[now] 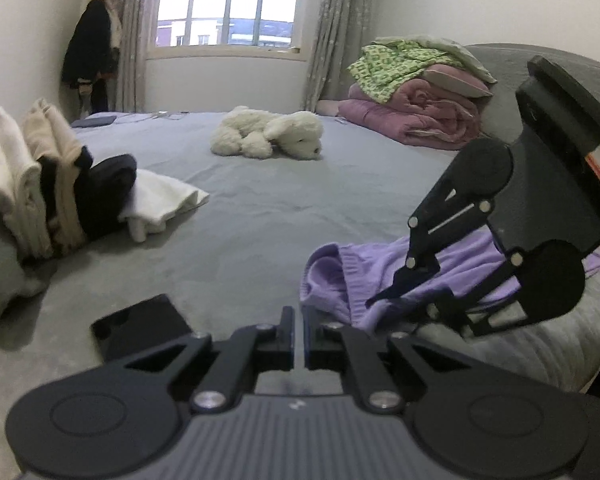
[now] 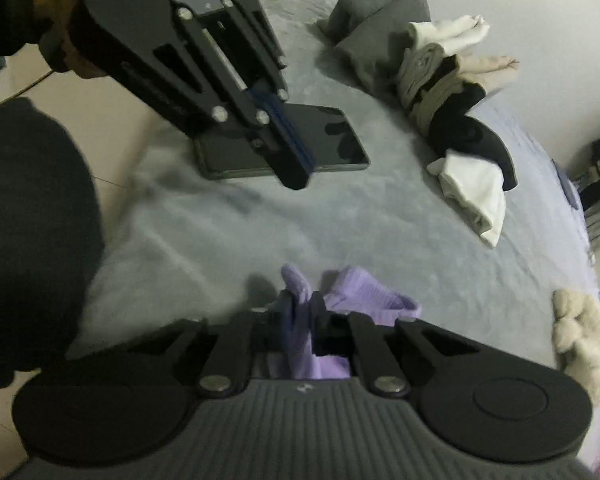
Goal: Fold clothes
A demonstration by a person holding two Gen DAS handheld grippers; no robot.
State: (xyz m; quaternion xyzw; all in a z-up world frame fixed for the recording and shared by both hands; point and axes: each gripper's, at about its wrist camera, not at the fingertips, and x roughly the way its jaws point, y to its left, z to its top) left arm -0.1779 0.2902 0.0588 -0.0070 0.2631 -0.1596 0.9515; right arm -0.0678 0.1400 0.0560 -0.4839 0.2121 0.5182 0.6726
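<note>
Jaws of the right gripper (image 2: 300,312) pinch the ribbed lilac knit garment (image 2: 364,296) off the grey bed (image 2: 260,232), likely to spread it; the left gripper (image 1: 298,320) is closed, empty.

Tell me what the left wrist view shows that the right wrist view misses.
Only the left wrist view shows the window, the white plush dog and the folded pink quilt stack. Only the right wrist view shows the right tool shut on the lilac knitted garment. Both show the black phone, the leaning row of folded white, beige and black clothes and the grey bed sheet.
</note>
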